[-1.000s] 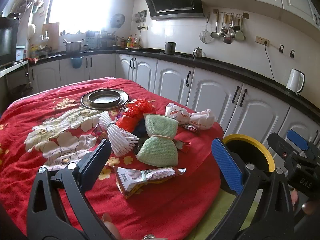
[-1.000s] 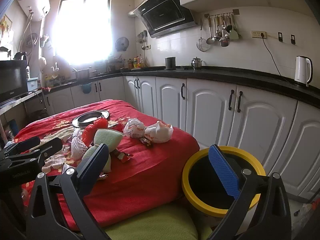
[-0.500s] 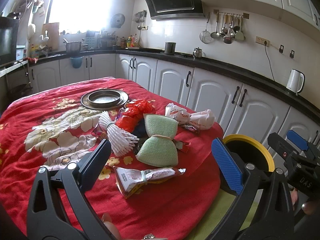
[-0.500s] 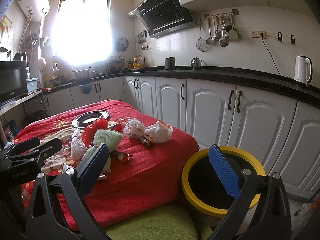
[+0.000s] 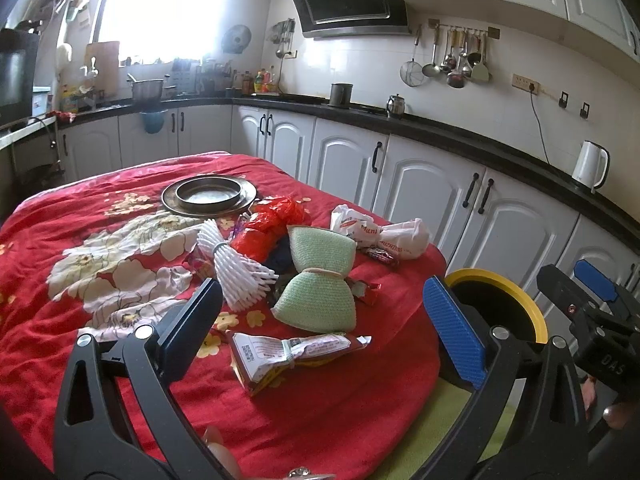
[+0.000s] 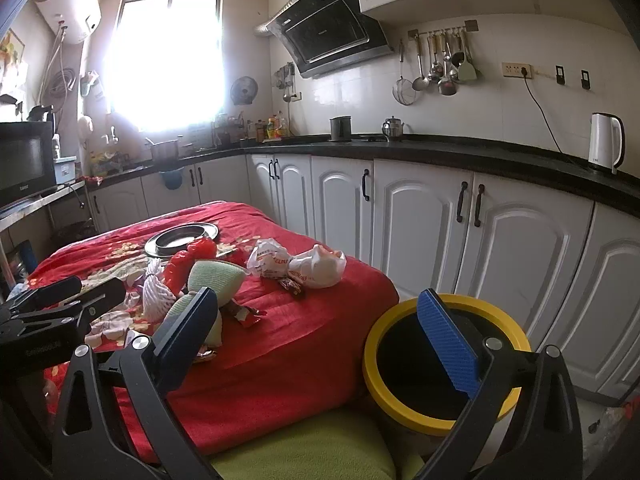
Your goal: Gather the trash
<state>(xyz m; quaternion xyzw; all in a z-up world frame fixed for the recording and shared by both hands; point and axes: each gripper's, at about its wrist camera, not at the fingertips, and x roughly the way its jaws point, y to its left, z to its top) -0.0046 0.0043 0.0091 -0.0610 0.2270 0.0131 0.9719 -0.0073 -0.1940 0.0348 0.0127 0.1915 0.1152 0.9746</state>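
Note:
Trash lies in a cluster on the red flowered tablecloth [image 5: 100,216]: a tied snack wrapper [image 5: 292,354] nearest my left gripper, a green foam net [image 5: 320,280], a white foam net [image 5: 236,270], a red plastic bag [image 5: 272,222], a white printed bag [image 5: 380,232] and small candy wrappers [image 5: 380,255]. A yellow-rimmed black bin [image 6: 440,364] stands beside the table on the right. My left gripper [image 5: 320,332] is open and empty, just short of the snack wrapper. My right gripper [image 6: 316,336] is open and empty, beside the bin's rim.
A metal plate with a bowl [image 5: 208,196] sits at the table's far side. A green cushioned seat [image 6: 320,448] is below the table edge. White cabinets [image 6: 420,216] and a black counter with a white kettle [image 6: 606,142] run along the right.

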